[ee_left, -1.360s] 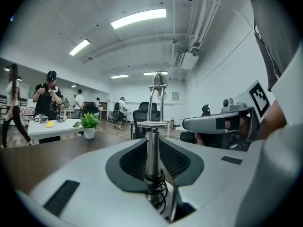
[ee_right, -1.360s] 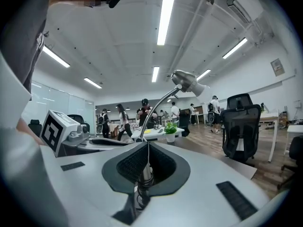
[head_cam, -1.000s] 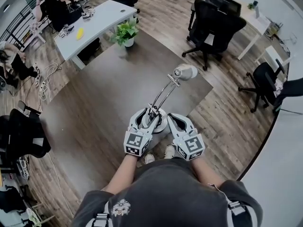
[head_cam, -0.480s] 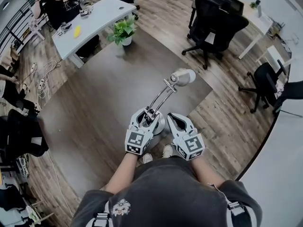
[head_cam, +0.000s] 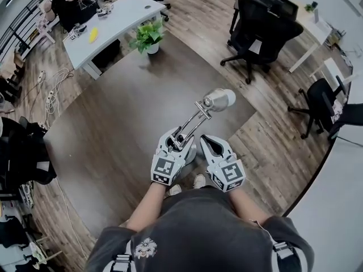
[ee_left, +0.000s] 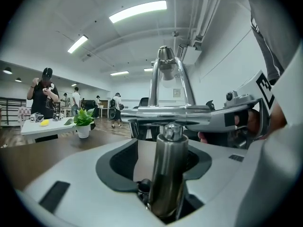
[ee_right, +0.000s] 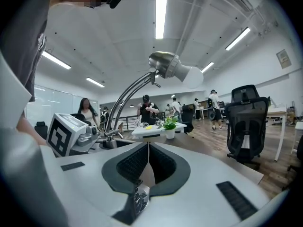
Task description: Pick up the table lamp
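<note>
The table lamp is chrome, with a twin-rod arm point(head_cam: 191, 122) and a rounded head point(head_cam: 219, 100); it rises from a round base point(head_cam: 189, 152) at the near edge of the dark table point(head_cam: 113, 123). My left gripper point(head_cam: 177, 137) is shut on the lamp's upright post point(ee_left: 169, 174), which fills the gap between its jaws. In the left gripper view the lamp's head point(ee_left: 165, 65) stands straight above. My right gripper point(head_cam: 206, 141) hovers just right of the base, shut with nothing in it point(ee_right: 147, 160). From the right gripper view the lamp head point(ee_right: 170, 65) shows up and to the left.
A potted plant point(head_cam: 148, 37) stands at the table's far corner. Beyond it are a white desk point(head_cam: 108, 24) with people, and black office chairs point(head_cam: 261, 27) to the right. The table's edge runs just under my grippers.
The lamp's head and arm have shifted a little nearer to me in the head view, and less of the base shows past the left gripper. Both grippers stay almost in place.
</note>
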